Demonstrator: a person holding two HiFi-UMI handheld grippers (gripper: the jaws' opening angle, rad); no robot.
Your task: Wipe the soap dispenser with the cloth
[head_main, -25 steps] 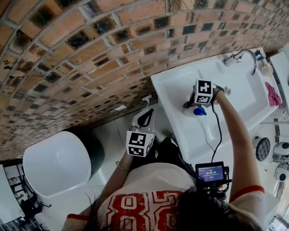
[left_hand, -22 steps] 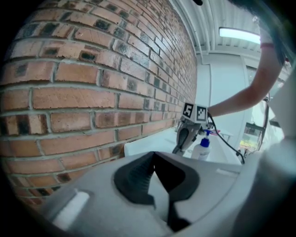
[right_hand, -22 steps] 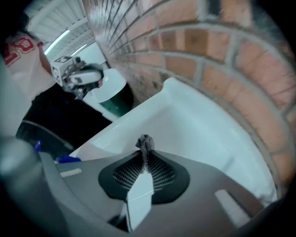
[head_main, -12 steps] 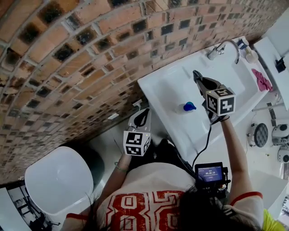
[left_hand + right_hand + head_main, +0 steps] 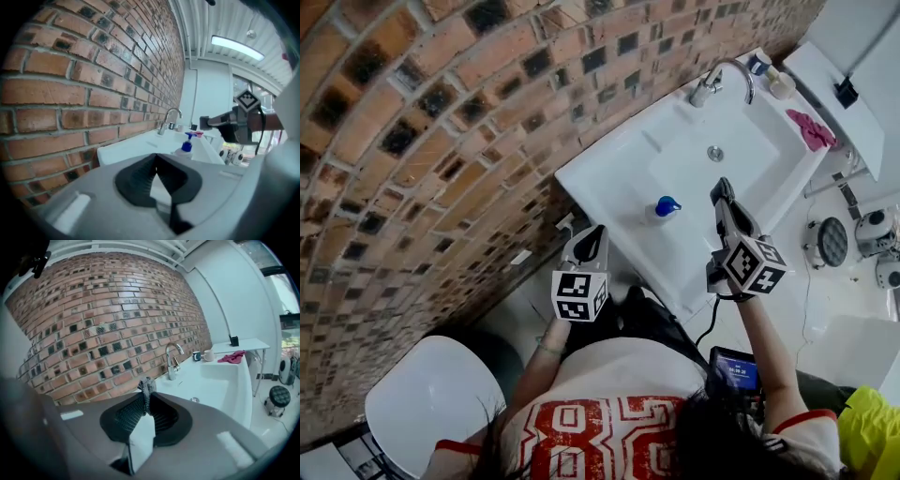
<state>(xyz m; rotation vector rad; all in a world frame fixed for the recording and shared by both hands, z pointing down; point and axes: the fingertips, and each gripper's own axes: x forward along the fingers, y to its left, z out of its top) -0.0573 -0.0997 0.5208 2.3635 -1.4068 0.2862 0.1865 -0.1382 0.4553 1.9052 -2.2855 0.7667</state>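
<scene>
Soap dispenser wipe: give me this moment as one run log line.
left hand-held gripper: shut, empty | right hand-held gripper: shut on grey cloth, apart from soap dispenser | soap dispenser: upright on sink

Bright, even white light fills the washroom. A ceiling strip lamp (image 5: 236, 48) burns out to pure white in the left gripper view. From overhead the white sink (image 5: 694, 159) glares, nearly featureless, and the brick wall (image 5: 422, 141) bows hard under wide-angle distortion. Both gripper views fall to black at their rounded corners. Close to the lens, my left tool (image 5: 156, 156) and right tool (image 5: 145, 398) read soft, as does the grey cloth (image 5: 147, 386) pinched in the right one. Shadows are faint.
</scene>
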